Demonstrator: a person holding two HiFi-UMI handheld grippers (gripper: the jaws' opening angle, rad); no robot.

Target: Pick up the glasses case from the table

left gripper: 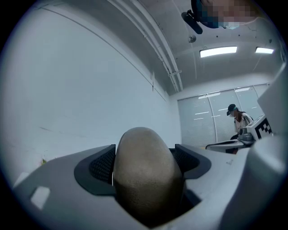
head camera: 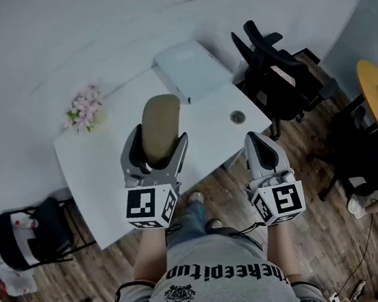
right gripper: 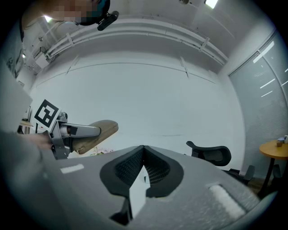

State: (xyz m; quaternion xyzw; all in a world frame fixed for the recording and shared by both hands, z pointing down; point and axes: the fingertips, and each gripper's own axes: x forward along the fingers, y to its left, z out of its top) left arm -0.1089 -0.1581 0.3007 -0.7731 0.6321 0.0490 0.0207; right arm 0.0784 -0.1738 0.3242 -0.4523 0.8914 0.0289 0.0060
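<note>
Clamping the tan glasses case (head camera: 161, 124) at its near end, the left gripper (head camera: 158, 145) holds it seemingly clear above the white table (head camera: 102, 172), long axis pointing away from the person; the right gripper (head camera: 258, 141) is closed, empty.

Your grey shirt (head camera: 218, 264) bears the only readable print: upside-down lettering across the chest that looks like "thekeepitup".

One glasses case (head camera: 159, 116), two hand-held grippers (head camera: 158, 144) (head camera: 263, 145)
</note>
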